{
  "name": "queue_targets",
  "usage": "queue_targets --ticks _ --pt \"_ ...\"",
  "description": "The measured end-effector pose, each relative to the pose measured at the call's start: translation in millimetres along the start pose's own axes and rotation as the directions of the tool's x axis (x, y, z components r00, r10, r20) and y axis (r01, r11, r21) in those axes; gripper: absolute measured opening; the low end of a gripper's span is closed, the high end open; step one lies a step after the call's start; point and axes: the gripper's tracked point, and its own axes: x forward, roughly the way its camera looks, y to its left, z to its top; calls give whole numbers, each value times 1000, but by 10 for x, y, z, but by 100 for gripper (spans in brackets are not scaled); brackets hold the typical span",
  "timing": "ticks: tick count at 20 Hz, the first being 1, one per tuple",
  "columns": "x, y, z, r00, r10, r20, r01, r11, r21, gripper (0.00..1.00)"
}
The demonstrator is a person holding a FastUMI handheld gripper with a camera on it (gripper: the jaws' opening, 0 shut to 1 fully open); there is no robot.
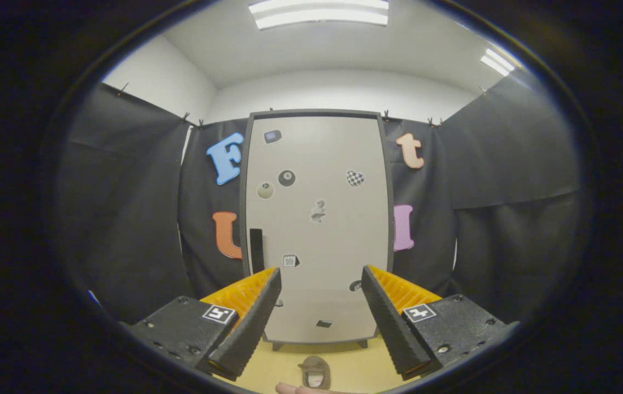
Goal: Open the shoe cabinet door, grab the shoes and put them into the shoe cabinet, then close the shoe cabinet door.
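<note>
A tall shoe cabinet (316, 219) stands straight ahead, beyond my fingers, against the black cloth wall. Its pale door is shut, framed in dark grey and dotted with small stickers. A black vertical handle (256, 249) sits near the door's left edge, just above my left fingertip. A brownish shoe (315, 373) lies on the yellow floor (344, 355) between and below my fingers, its opening toward me. My gripper (320, 282) is open, with nothing between its fingers, and hangs well short of the cabinet.
Black cloth walls close in on the left and right of the cabinet. A fingertip of a person (292, 389) peeks in just in front of the shoe. The cabinet stands on short dark feet (277, 346).
</note>
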Motion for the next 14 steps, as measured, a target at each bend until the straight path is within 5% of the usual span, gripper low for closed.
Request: queue_targets --ticks 14 --pt "1302 998 -15 990 144 7 -142 984 -107 97"
